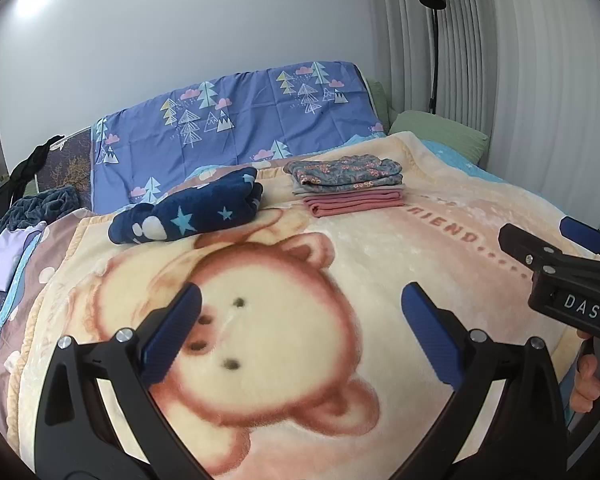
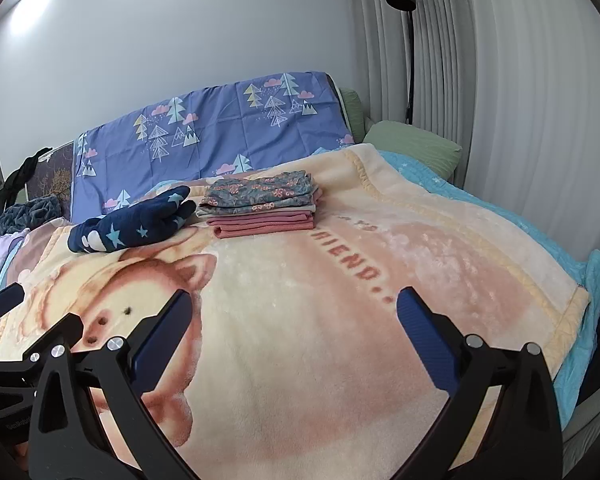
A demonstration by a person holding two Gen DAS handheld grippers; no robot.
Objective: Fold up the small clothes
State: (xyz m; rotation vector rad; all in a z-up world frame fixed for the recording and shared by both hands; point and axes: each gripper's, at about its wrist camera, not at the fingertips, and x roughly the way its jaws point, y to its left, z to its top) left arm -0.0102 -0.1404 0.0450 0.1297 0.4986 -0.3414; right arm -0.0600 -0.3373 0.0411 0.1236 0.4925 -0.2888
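A stack of folded small clothes [image 1: 350, 186] [image 2: 262, 204], grey floral pieces on top of pink ones, lies at the far middle of the bear-print blanket [image 1: 380, 264] [image 2: 300, 280]. A dark blue star-print garment [image 1: 188, 212] [image 2: 132, 226] lies bunched to the stack's left. My left gripper [image 1: 300, 330] hovers open over the bear's face, empty. My right gripper [image 2: 294, 332] is open and empty over the blanket's right half; it also shows in the left wrist view, the right gripper [image 1: 548, 240] at the right edge, held by a hand [image 1: 586, 384].
A purple tree-print cover [image 1: 236, 128] drapes the headboard behind the blanket. A green pillow [image 1: 440, 136] lies at the far right by a black floor lamp [image 1: 434, 40] and curtains. More cloth [image 1: 40, 208] is piled at the bed's left edge.
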